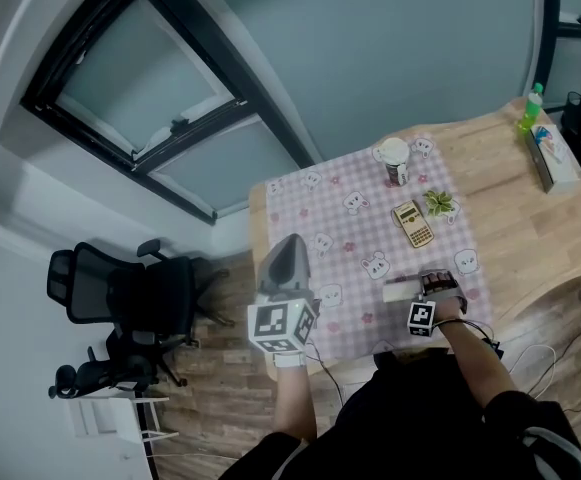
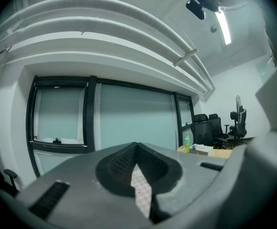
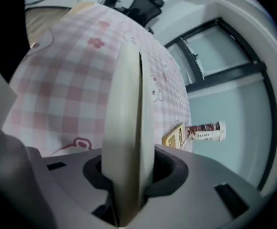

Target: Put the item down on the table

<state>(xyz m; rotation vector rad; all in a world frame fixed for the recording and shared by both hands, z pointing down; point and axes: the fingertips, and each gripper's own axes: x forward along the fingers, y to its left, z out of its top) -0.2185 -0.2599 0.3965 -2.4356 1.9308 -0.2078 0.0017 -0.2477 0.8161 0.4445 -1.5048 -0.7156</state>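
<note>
A flat cream-coloured item [image 1: 401,290] is clamped in my right gripper [image 1: 433,287], just above the pink checked cloth [image 1: 340,238] near the table's front edge. In the right gripper view the item [image 3: 126,104] stands edge-on between the jaws, a seam running down its length, and the right gripper [image 3: 128,178] is shut on it. My left gripper [image 1: 289,255] hovers at the cloth's front left corner, pointing level. In its own view the left gripper [image 2: 137,170] has its jaws together with nothing between them.
On the cloth stand a coffee cup [image 1: 395,158], a yellow calculator [image 1: 412,223] and a small plant [image 1: 438,203]. A green bottle [image 1: 532,106] and a long box [image 1: 550,158] lie at the wooden table's far right. A black office chair [image 1: 120,298] is on the floor to the left.
</note>
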